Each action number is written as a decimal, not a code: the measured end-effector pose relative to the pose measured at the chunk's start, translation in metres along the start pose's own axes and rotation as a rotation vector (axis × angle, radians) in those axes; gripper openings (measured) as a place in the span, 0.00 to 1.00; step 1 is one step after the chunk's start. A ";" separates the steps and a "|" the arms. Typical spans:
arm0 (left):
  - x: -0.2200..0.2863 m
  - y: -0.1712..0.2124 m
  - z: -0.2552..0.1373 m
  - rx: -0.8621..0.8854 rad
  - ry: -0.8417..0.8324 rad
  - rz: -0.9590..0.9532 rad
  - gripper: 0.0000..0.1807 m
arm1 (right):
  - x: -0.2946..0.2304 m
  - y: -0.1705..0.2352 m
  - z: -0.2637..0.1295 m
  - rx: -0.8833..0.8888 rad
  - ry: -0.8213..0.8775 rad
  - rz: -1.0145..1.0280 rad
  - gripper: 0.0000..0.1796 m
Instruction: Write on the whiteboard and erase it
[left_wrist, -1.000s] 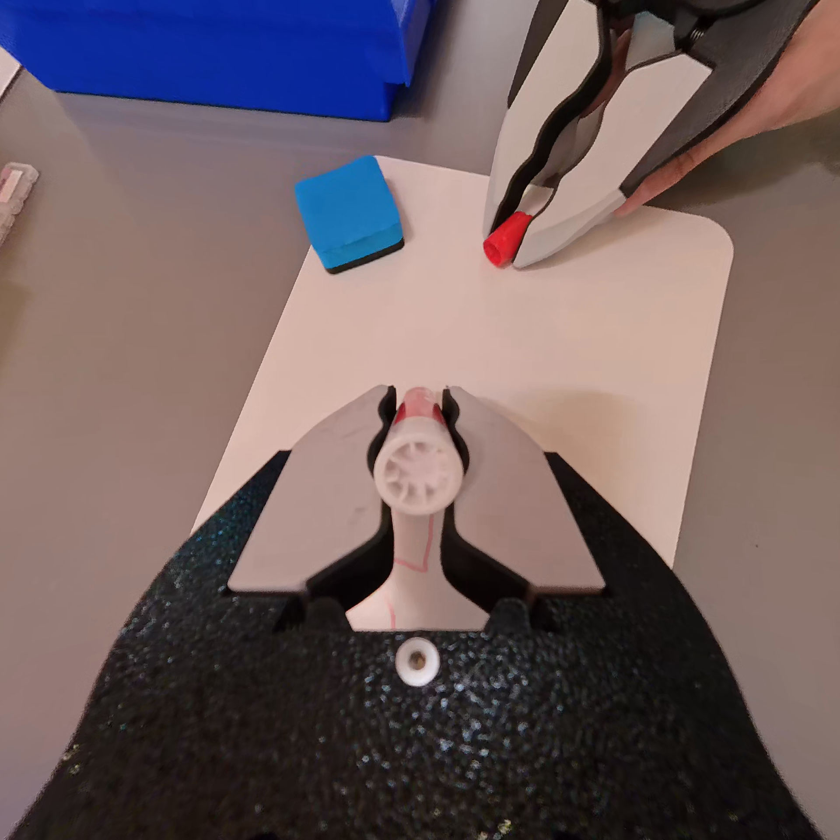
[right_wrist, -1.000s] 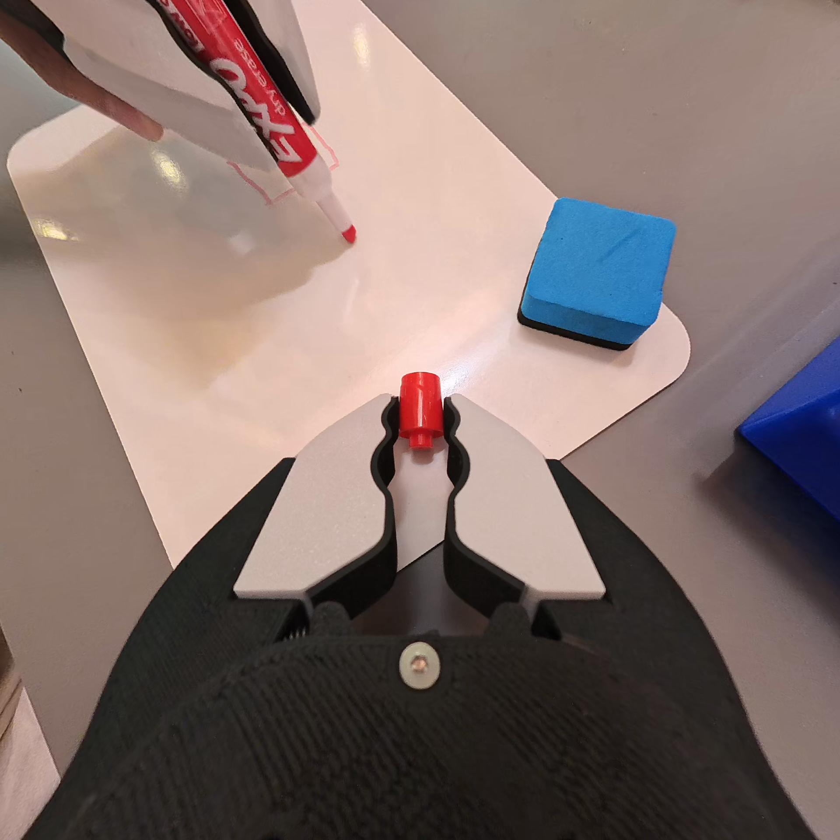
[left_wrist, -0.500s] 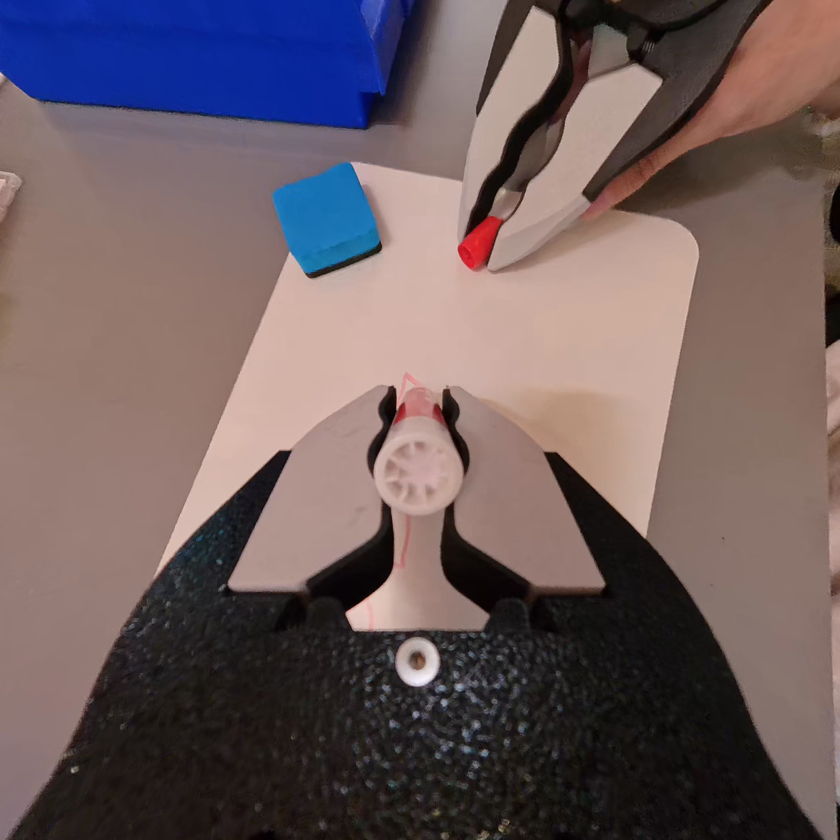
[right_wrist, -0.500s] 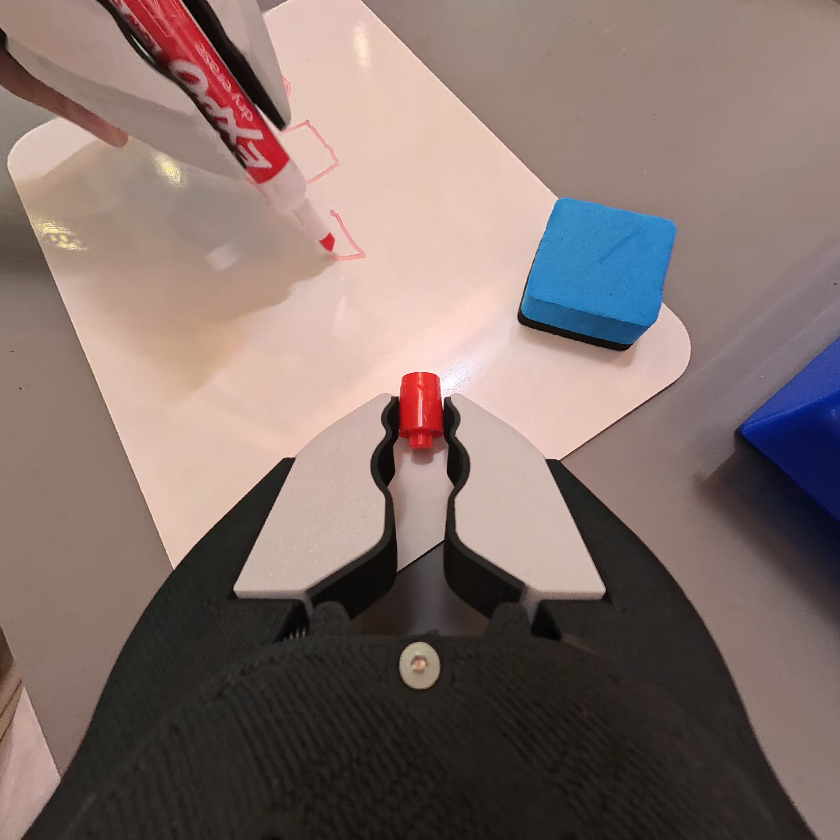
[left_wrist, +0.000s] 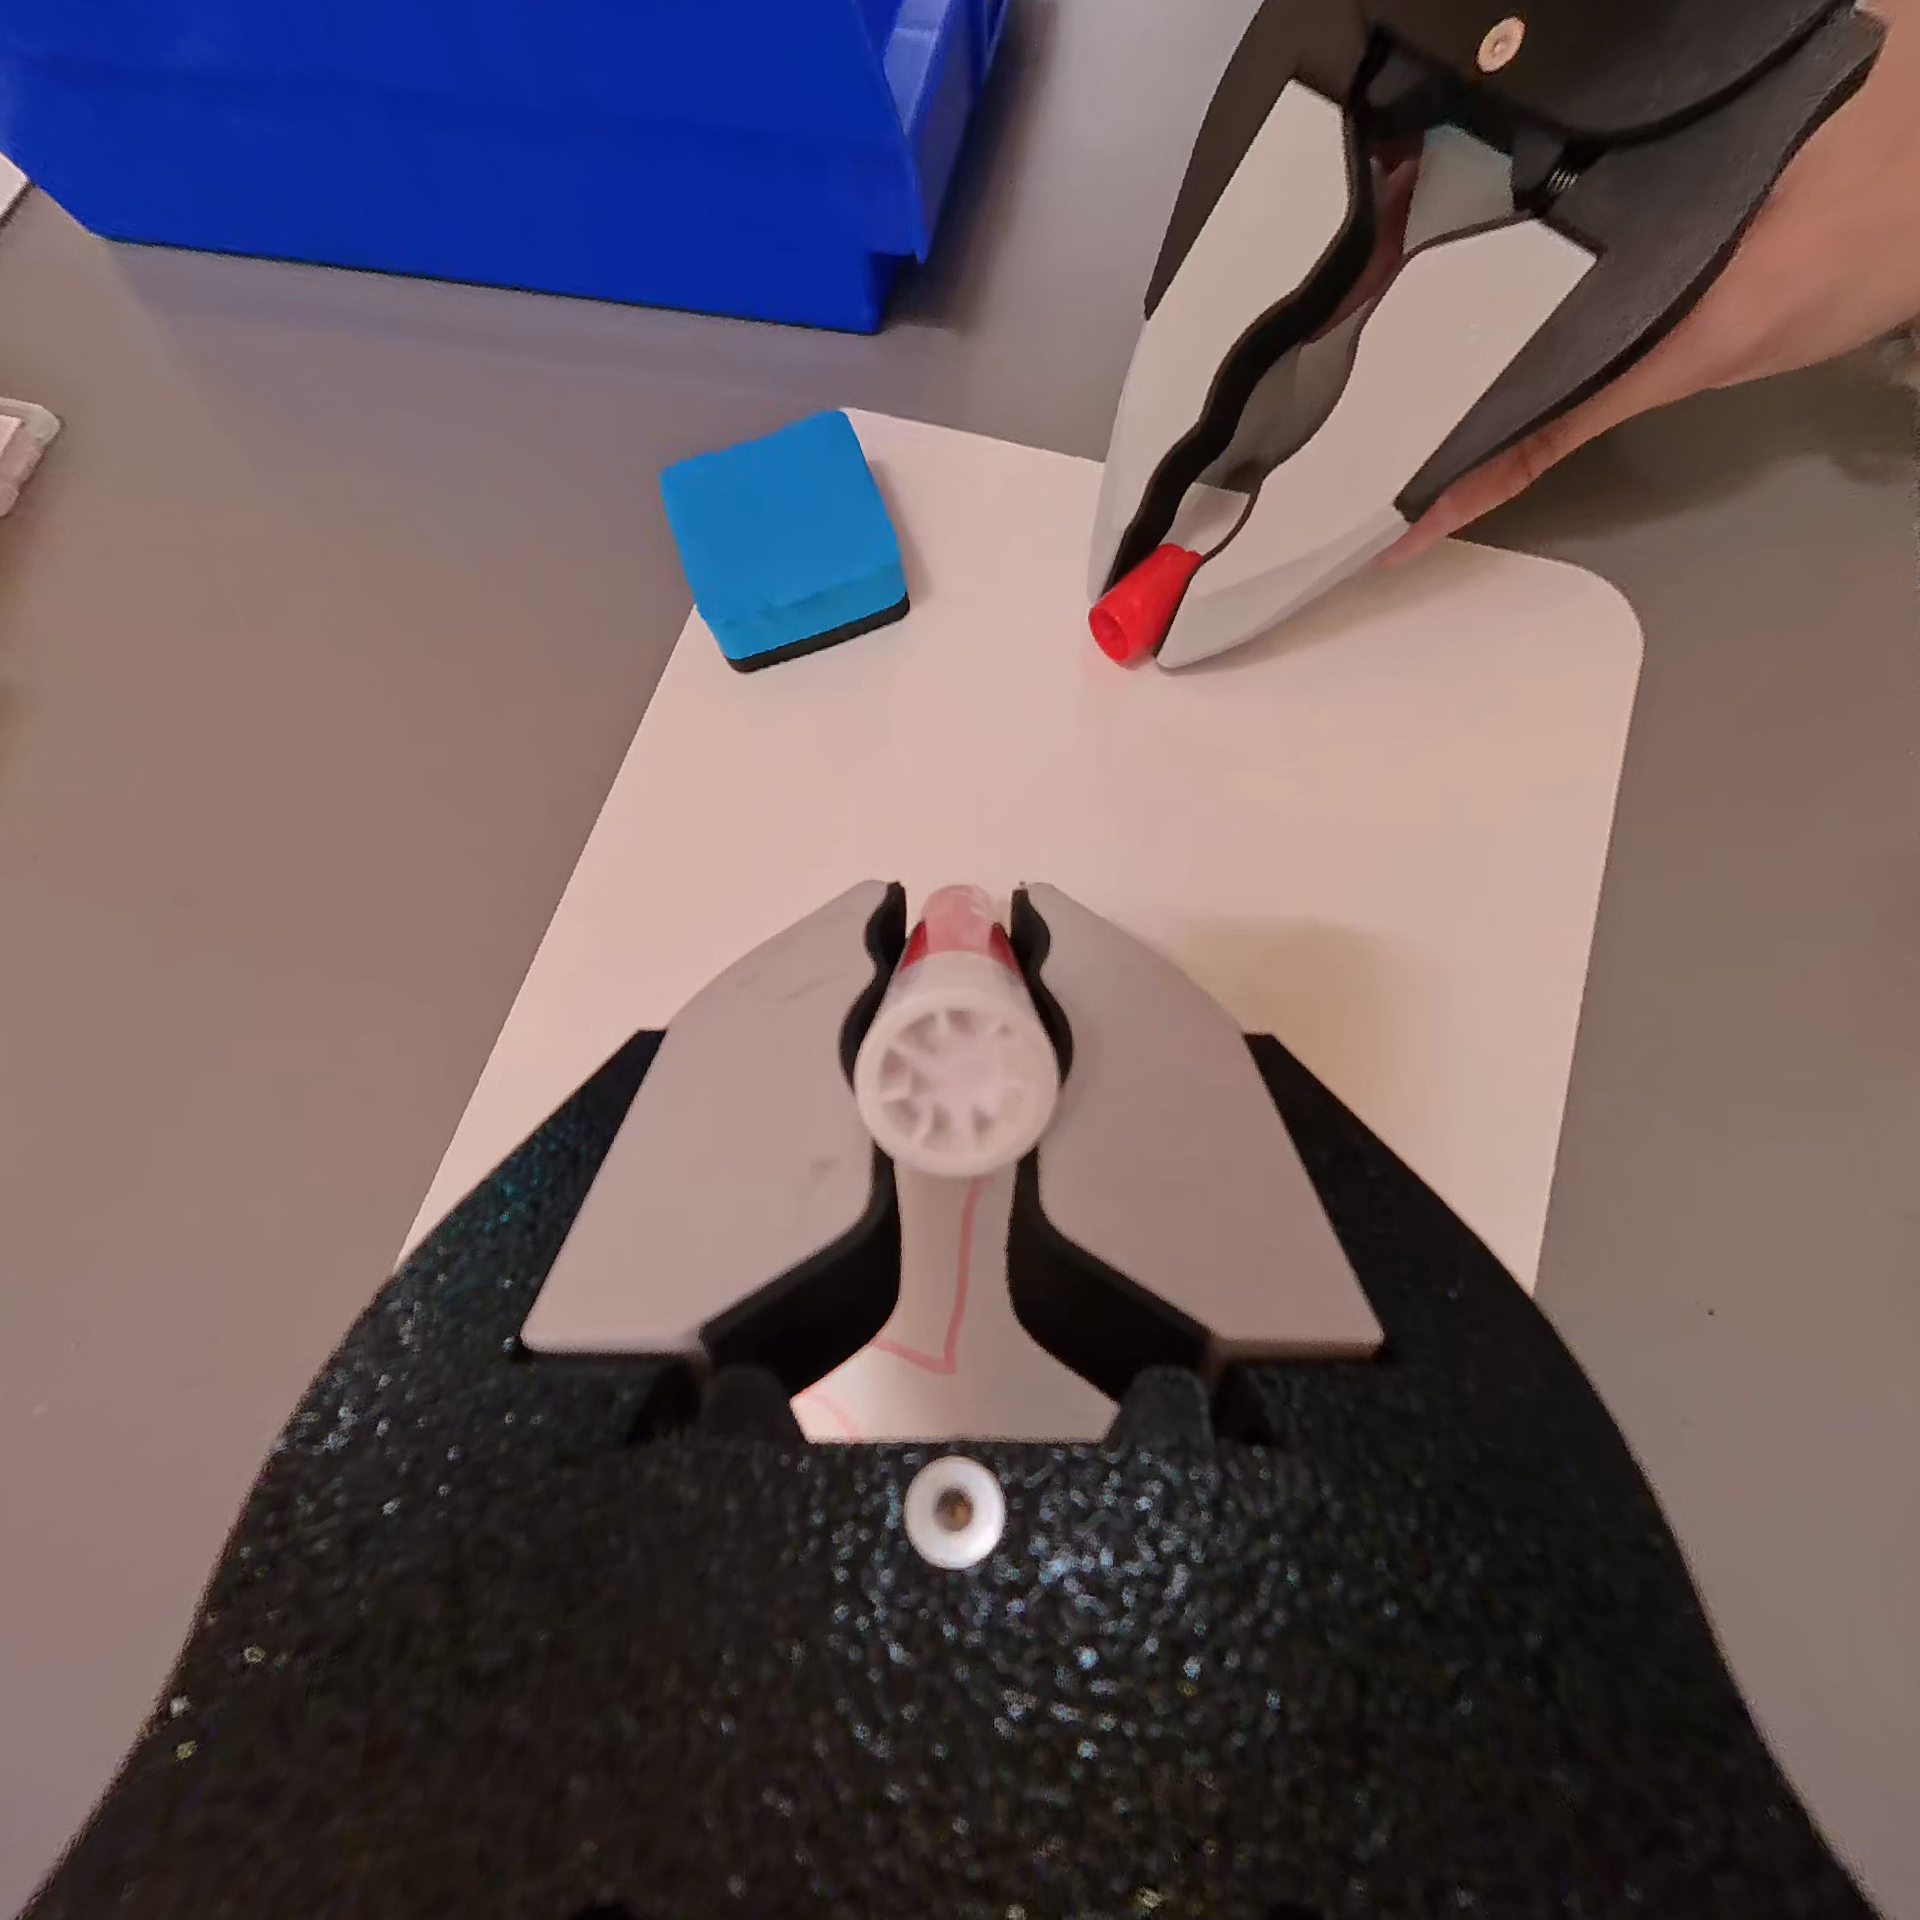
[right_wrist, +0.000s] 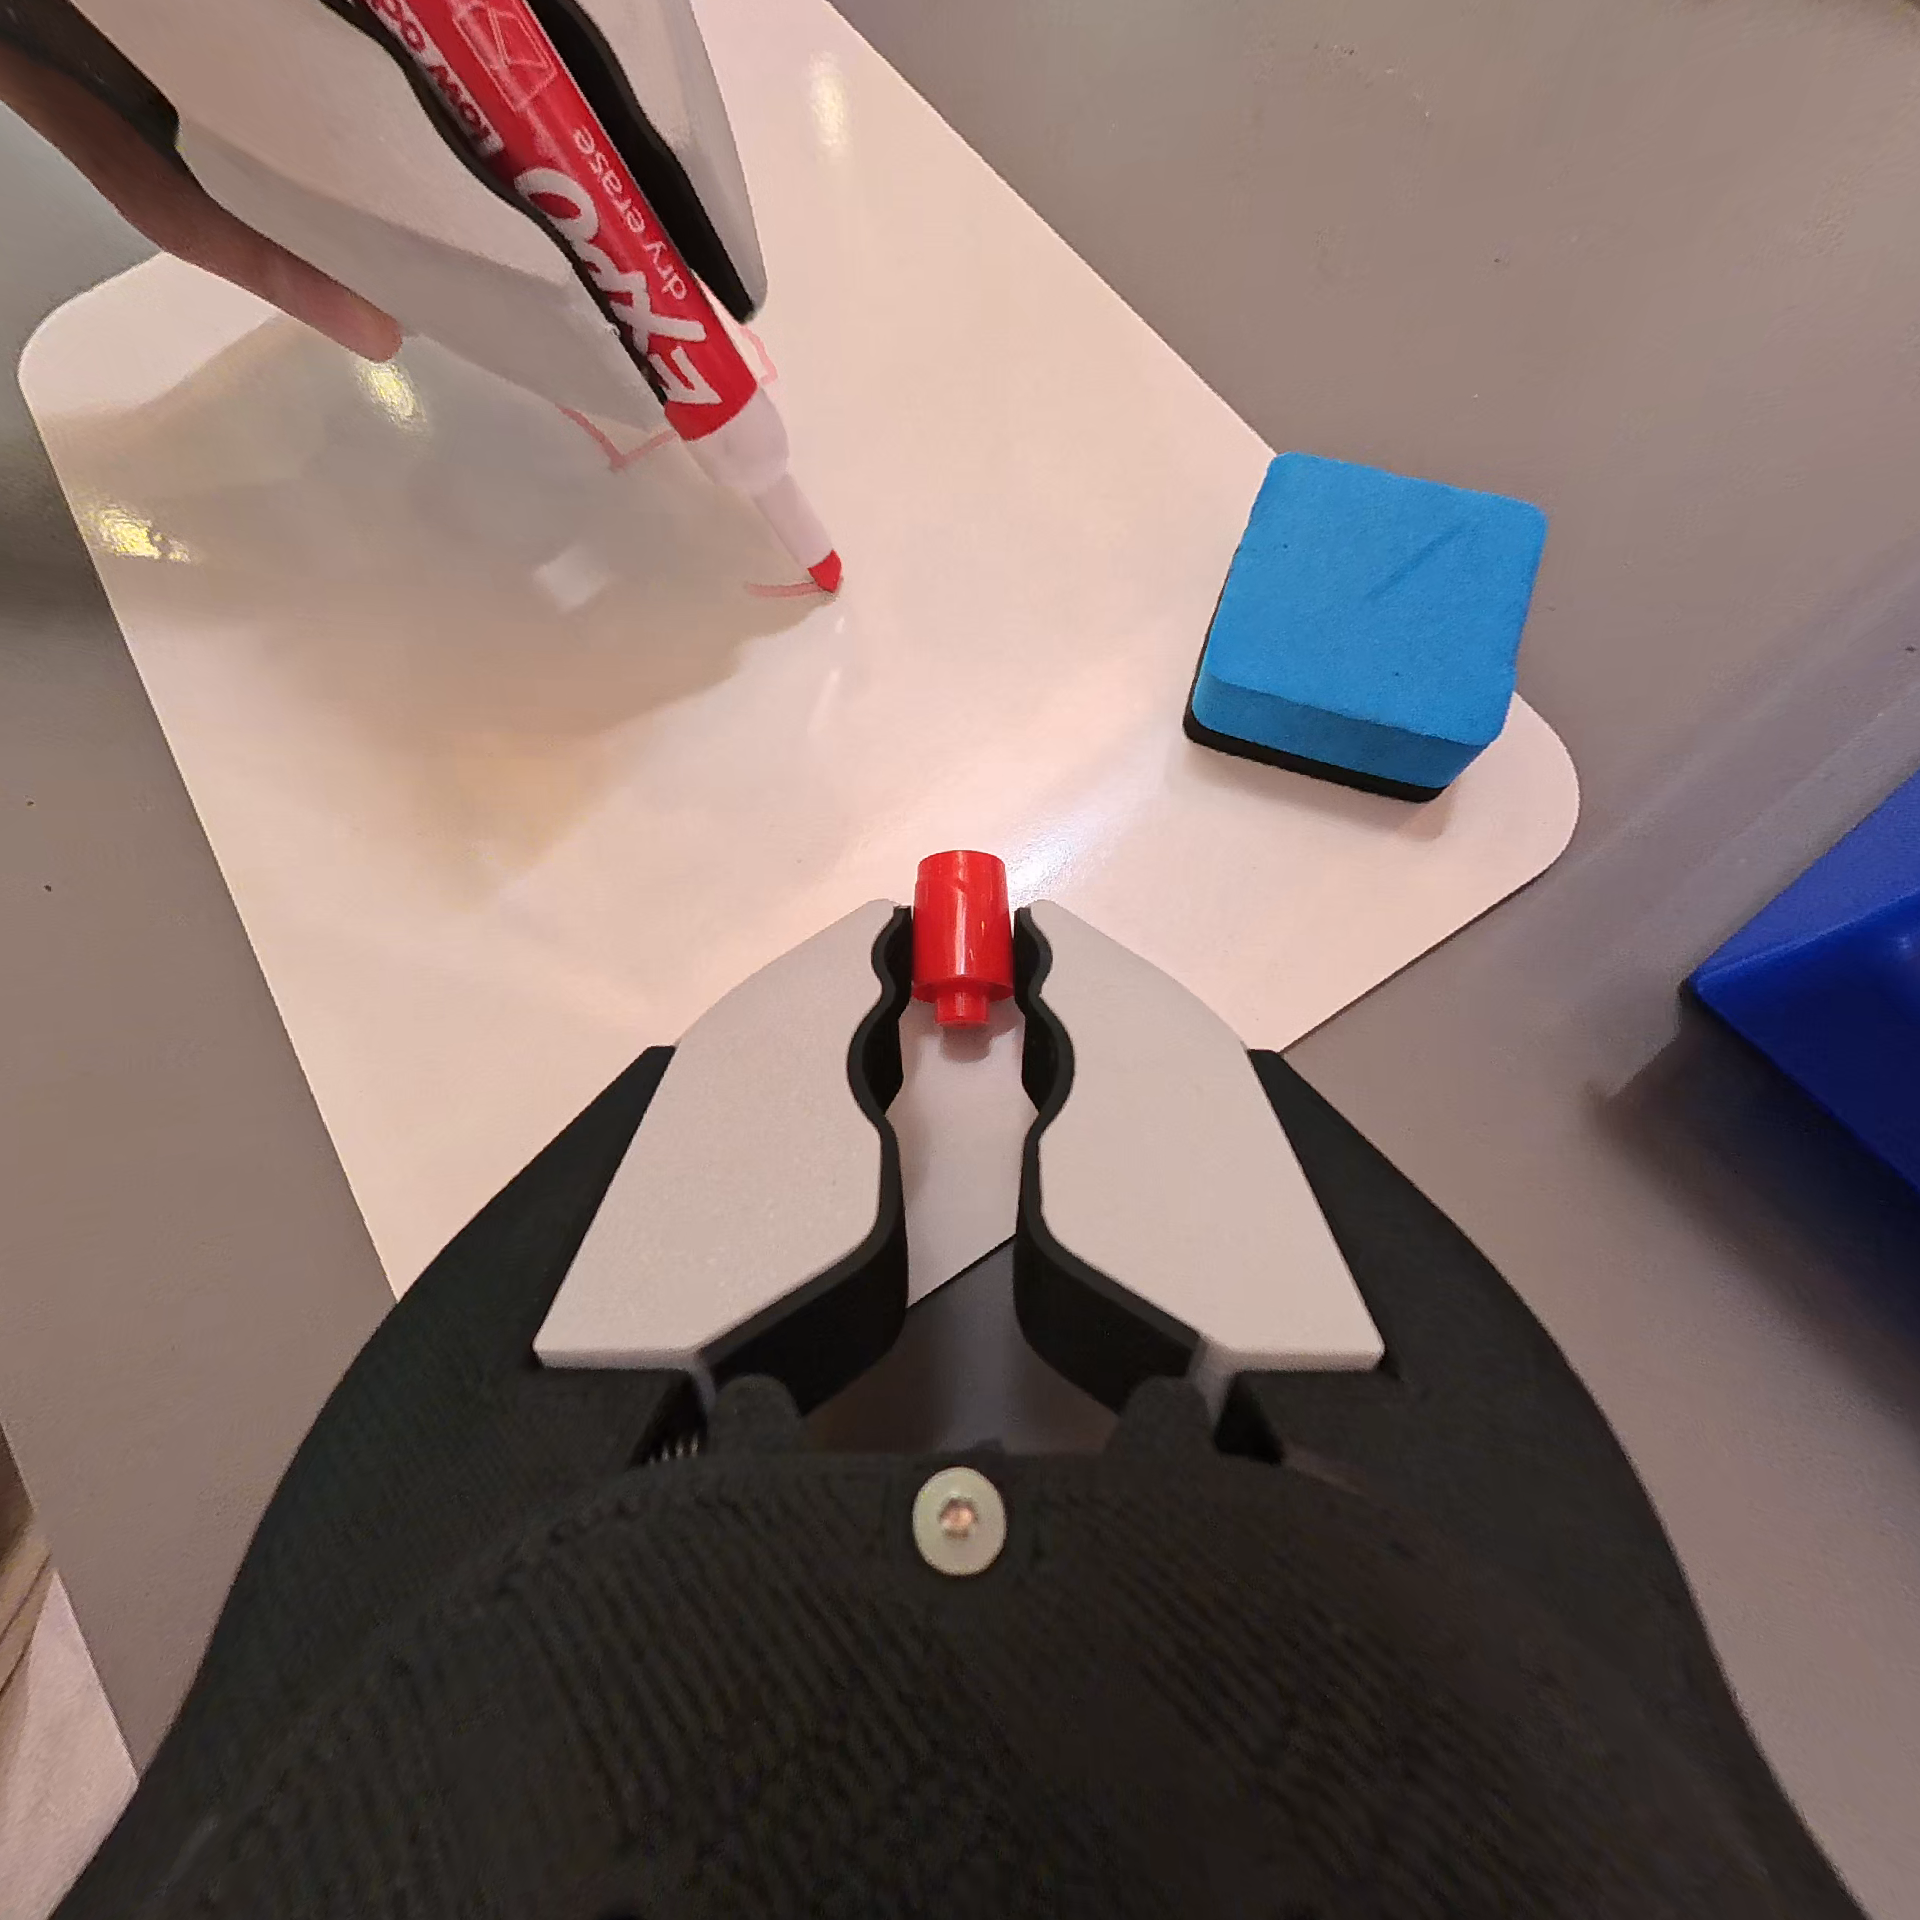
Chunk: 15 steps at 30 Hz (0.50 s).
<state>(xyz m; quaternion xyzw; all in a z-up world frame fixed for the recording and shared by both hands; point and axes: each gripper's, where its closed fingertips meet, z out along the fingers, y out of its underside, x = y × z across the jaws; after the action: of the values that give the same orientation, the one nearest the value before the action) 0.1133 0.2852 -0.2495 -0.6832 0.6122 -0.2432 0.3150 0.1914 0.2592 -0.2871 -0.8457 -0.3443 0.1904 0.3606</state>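
Left gripper (left_wrist: 956, 909) clamps the red dry-erase marker (right_wrist: 623, 260), tip touching mid-whiteboard (right_wrist: 935, 416), right gripper (right_wrist: 958, 920) pinches the red cap (right_wrist: 961, 935); blue eraser (right_wrist: 1371, 634) on the whiteboard's corner sits nearer the right gripper.

Print on the marker, pen strokes on the whiteboard

The only printed writing is white lettering along the red barrel of the marker (right_wrist: 623, 260), seen in the right wrist view; its upper part is hidden between the fingers of the left gripper (right_wrist: 665, 343). On the whiteboard (right_wrist: 987, 582) lie thin red lines (right_wrist: 779, 590), angular strokes that form no letter or number that can be made out. The left wrist view shows more of these lines (left_wrist: 961, 1247) and no print.
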 end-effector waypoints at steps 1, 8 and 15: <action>0.000 0.000 0.000 -0.001 0.000 0.001 0.11 | 0.000 0.000 0.000 0.000 0.000 0.000 0.10; -0.006 0.003 -0.001 -0.019 -0.031 0.012 0.11 | 0.000 0.000 0.000 0.000 -0.002 -0.004 0.11; -0.024 0.010 -0.008 -0.016 -0.068 -0.034 0.10 | -0.001 0.002 -0.002 -0.001 -0.009 -0.008 0.11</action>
<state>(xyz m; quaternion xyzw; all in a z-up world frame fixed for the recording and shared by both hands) 0.0975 0.3070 -0.2501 -0.7038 0.5915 -0.2203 0.3259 0.1930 0.2565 -0.2868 -0.8436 -0.3493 0.1927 0.3595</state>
